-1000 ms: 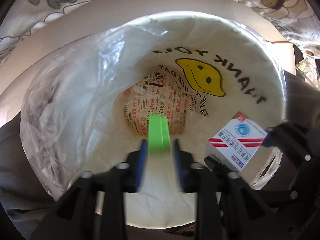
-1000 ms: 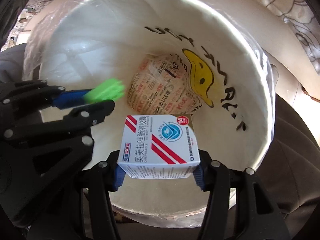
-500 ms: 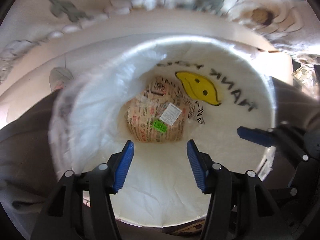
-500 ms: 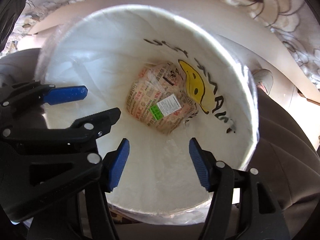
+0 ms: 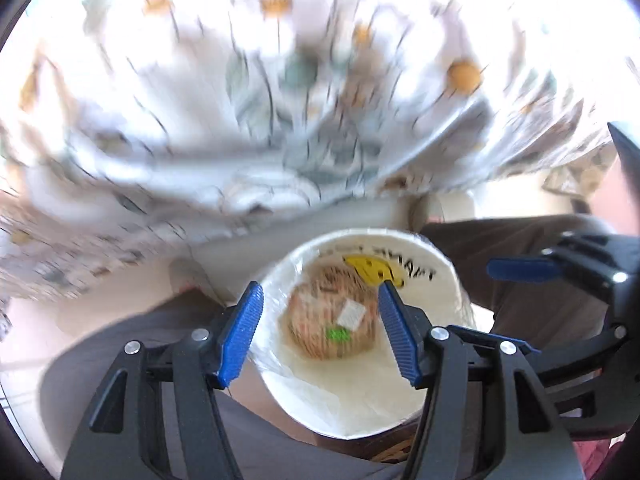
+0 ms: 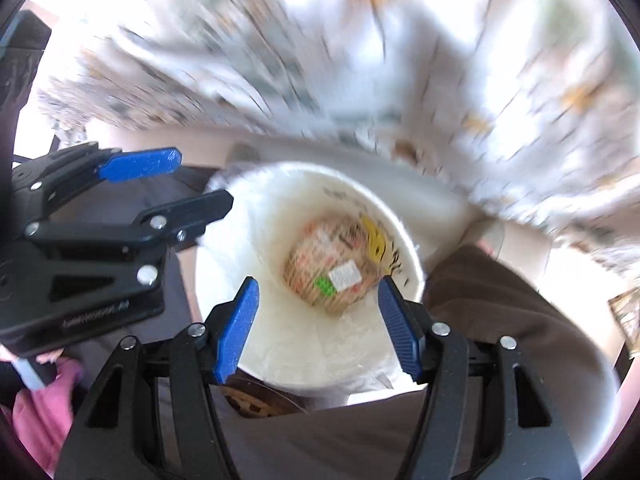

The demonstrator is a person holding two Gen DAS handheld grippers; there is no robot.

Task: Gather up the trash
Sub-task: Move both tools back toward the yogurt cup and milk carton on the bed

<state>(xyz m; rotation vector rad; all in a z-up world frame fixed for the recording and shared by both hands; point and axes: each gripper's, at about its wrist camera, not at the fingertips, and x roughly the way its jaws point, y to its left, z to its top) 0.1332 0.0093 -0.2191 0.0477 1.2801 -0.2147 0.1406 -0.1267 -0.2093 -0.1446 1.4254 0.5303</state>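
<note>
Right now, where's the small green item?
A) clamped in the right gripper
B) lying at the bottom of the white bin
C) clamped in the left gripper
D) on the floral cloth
B: the green item lies on the printed paper at the bottom of the white bin, and both the left gripper and the right gripper are open with nothing between their pads.

Left hand-held gripper (image 5: pixel 320 336) and right hand-held gripper (image 6: pixel 318 328), both agape, empty.
</note>
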